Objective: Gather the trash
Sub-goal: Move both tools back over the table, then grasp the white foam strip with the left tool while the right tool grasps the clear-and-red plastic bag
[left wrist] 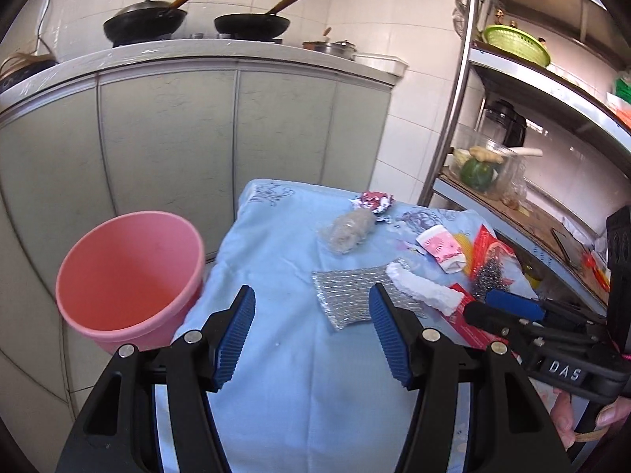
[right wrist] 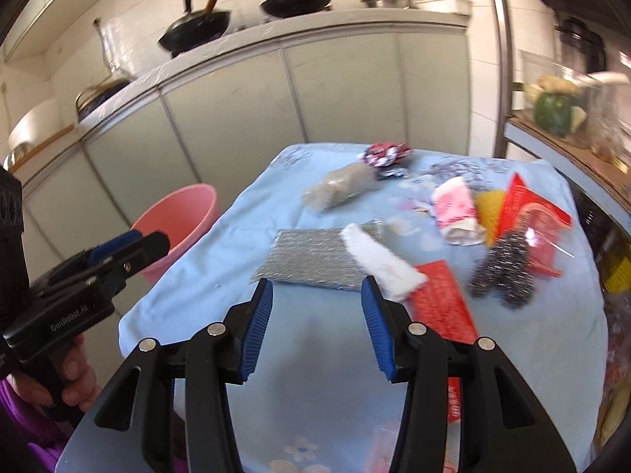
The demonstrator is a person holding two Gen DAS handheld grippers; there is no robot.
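Note:
A pink bucket (left wrist: 130, 276) stands at the left edge of a table with a light blue cloth (left wrist: 284, 335); it also shows in the right wrist view (right wrist: 177, 220). Trash lies on the cloth: a silver scouring pad (left wrist: 351, 295) (right wrist: 311, 256), a white crumpled tissue (left wrist: 422, 287) (right wrist: 382, 262), a red packet (right wrist: 441, 303), a steel-wool ball (right wrist: 501, 272), a pink-white wrapper (right wrist: 457, 209), a grey plastic lump (right wrist: 339, 191). My left gripper (left wrist: 311, 307) is open and empty, near the pad. My right gripper (right wrist: 317, 295) is open and empty, just short of the pad and tissue.
Kitchen cabinets (left wrist: 169, 146) with woks (left wrist: 252, 25) on the counter stand behind the table. A metal shelf rack (left wrist: 512, 149) with a green squash and jars is at the right. A red-white foil wrapper (left wrist: 374, 203) lies at the table's far edge.

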